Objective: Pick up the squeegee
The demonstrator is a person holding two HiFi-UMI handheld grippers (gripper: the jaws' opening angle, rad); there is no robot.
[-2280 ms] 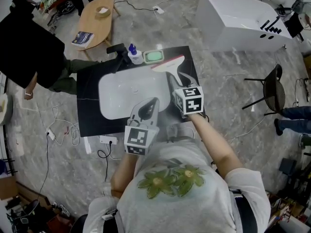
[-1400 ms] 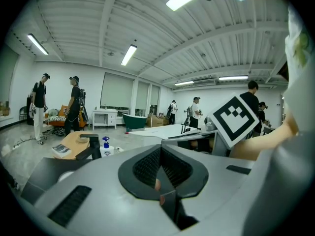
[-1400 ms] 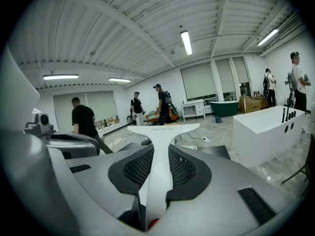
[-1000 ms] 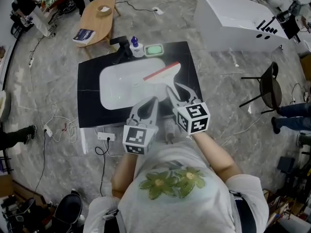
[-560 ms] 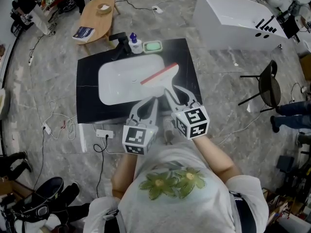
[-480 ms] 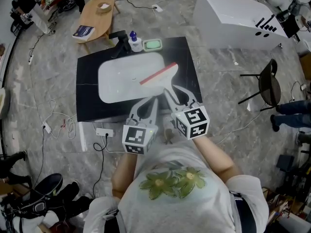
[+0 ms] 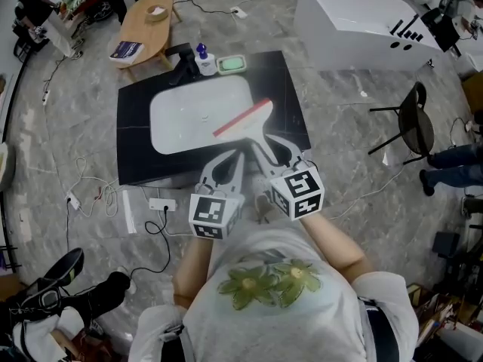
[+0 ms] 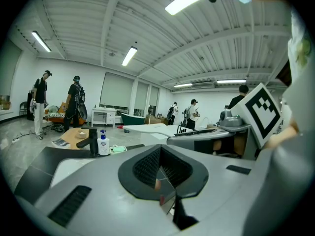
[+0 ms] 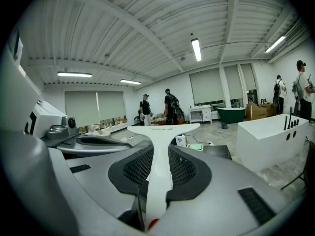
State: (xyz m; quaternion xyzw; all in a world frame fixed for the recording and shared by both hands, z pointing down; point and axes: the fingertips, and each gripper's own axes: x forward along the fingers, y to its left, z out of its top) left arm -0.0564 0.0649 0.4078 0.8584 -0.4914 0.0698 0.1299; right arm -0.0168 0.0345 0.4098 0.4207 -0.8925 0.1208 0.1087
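Left tool (image 7: 238,155) clenched shut, nothing in it. Right tool (image 7: 262,143) just beside it, grasping the handle of the white plastic squeegee with red rubber blade (image 7: 243,119). The squeegee is held up over the right side of the white sink basin (image 7: 181,115) in the black table (image 7: 134,161). White pump bottle with blue top (image 7: 204,60) at the far edge.

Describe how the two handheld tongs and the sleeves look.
The left tongs and right tongs are light grey shells with dark ribbed pads. Each carries a white cube with black square markers. The T-shirt is pale, short-sleeved, printed with green flowers.
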